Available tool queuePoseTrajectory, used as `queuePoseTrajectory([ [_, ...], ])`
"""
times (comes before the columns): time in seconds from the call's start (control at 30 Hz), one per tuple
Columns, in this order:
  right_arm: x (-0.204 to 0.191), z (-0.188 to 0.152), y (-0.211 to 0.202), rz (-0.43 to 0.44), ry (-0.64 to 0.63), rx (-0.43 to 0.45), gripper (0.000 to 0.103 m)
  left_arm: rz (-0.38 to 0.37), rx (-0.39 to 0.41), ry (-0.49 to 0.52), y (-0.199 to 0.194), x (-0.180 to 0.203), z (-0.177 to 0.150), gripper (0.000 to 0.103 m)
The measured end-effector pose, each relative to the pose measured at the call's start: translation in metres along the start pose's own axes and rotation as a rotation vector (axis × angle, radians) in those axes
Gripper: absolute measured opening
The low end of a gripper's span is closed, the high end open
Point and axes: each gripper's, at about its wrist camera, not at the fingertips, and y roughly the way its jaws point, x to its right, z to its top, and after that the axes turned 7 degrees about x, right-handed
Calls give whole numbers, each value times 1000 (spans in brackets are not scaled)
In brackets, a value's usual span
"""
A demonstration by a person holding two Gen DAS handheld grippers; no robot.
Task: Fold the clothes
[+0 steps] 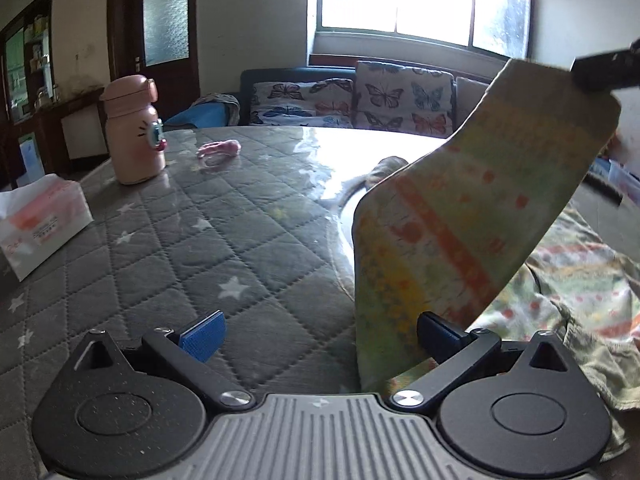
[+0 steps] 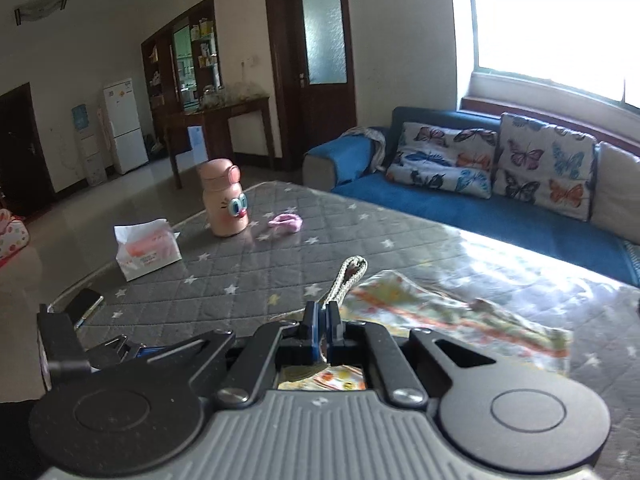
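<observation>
A light green garment with orange and yellow print (image 1: 460,216) lies on the grey quilted table, one part lifted in a tall band. In the left wrist view my left gripper (image 1: 320,336) is open, its blue-padded fingers (image 1: 204,336) wide apart, the lifted cloth just inside the right finger. My right gripper (image 1: 600,68) shows at the upper right, holding the cloth's top edge. In the right wrist view my right gripper (image 2: 322,332) is shut on the garment (image 2: 440,312), and a woven drawstring loop (image 2: 352,272) sticks out beyond the fingertips.
A pink cartoon bottle (image 1: 134,128) (image 2: 224,200), a tissue box (image 1: 36,224) (image 2: 146,254) and a small pink item (image 1: 220,150) (image 2: 286,222) sit on the table (image 1: 200,240). A dark phone (image 2: 84,304) lies at its left edge. A blue sofa (image 2: 480,208) with butterfly cushions stands behind.
</observation>
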Motion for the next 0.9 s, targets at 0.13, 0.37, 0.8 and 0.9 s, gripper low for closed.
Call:
queuePoseTrajectory([
  [0.13,12,-3,-8,-36,4,-1,3,-38,-7,19,-3,8,-1,103],
  [0.37,29,-5,-22,-61,25,32,3,-75,5,65,-12,16,2,103],
  [0.8,68,-87,-20,-211,98,-134,3,-45,-21,98,-6,4,18,103],
  [0.9,73,-103,-18,-226,105,-176,6,-33,-4,108,-3,7,31,103],
])
